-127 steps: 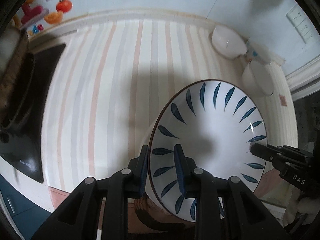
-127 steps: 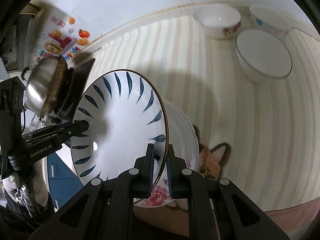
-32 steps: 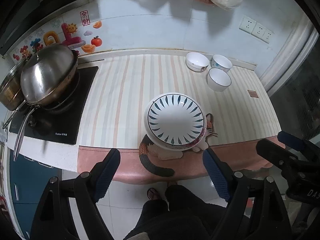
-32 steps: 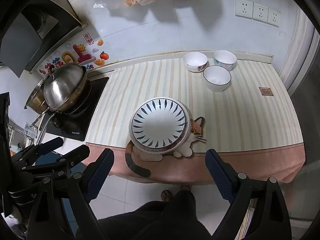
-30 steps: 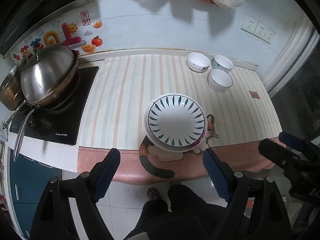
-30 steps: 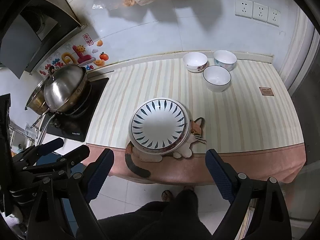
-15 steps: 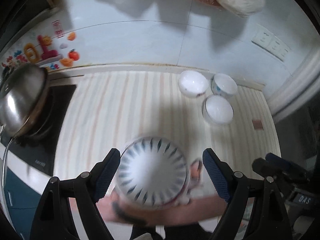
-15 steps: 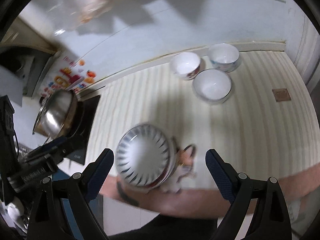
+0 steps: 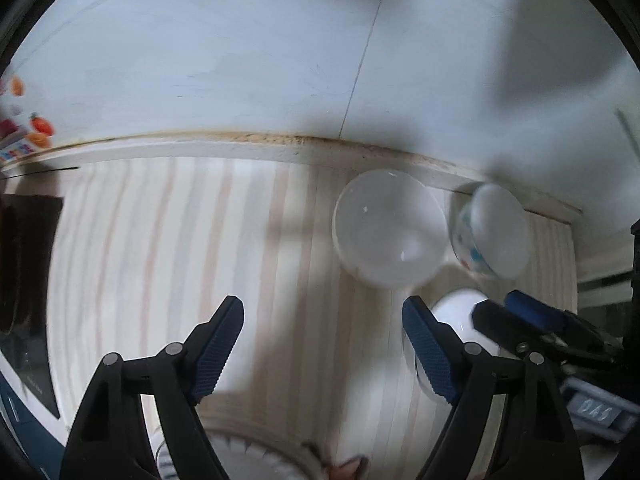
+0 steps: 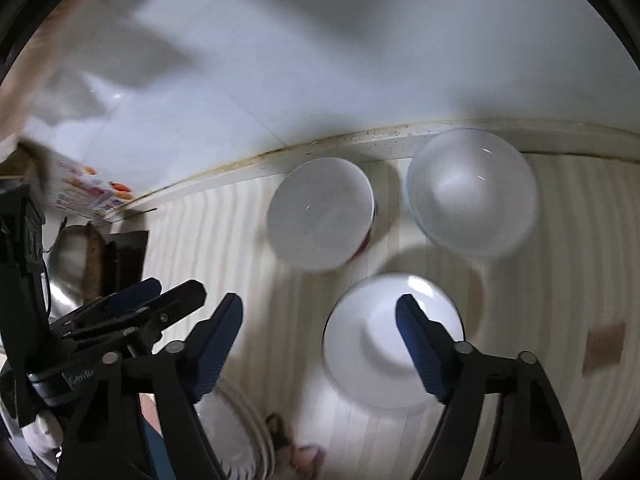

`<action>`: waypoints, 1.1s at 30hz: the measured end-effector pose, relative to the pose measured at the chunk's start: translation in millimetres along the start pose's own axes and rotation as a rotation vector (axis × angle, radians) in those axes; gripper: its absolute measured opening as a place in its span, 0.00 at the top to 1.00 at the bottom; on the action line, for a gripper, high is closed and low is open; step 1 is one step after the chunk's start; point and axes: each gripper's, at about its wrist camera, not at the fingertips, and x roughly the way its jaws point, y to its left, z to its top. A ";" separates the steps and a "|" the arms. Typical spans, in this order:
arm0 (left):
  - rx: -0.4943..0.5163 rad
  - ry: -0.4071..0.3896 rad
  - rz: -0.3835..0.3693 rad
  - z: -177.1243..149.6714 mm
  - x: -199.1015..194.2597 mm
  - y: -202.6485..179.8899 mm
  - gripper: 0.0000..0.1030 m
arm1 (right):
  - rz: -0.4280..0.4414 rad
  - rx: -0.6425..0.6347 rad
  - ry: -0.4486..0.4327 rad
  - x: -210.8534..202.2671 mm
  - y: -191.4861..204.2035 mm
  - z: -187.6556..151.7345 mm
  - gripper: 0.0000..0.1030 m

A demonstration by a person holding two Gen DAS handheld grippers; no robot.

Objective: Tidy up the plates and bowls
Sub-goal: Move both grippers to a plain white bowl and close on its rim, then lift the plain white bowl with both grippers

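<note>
Three white bowls stand at the back of the striped counter. In the right wrist view, the near bowl (image 10: 384, 344) lies just ahead of my open, empty right gripper (image 10: 320, 312), its right finger over the bowl. Behind it are a red-patterned bowl (image 10: 320, 214) and a blue-patterned bowl (image 10: 472, 196). In the left wrist view, my left gripper (image 9: 324, 316) is open and empty above the counter; the red-patterned bowl (image 9: 390, 232) and the blue-patterned bowl (image 9: 494, 232) lie ahead to the right, the near bowl (image 9: 456, 312) behind my right finger. The stacked plates (image 9: 260, 456) sit at the bottom edge.
The wall (image 9: 320, 60) rises right behind the bowls. The black stove (image 9: 24, 280) is at the left, with a steel wok (image 10: 72, 260) on it. The plate stack also shows in the right wrist view (image 10: 236, 436). A brown patch (image 10: 604, 344) lies on the counter at right.
Both grippers, still open, have swung down and forward over the counter towards the three bowls. The plate stack has slipped to the bottom of both views.
</note>
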 end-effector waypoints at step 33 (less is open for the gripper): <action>-0.002 0.108 -0.013 -9.1 49.3 3.2 0.82 | -0.110 -0.054 0.164 101.7 11.3 17.6 0.83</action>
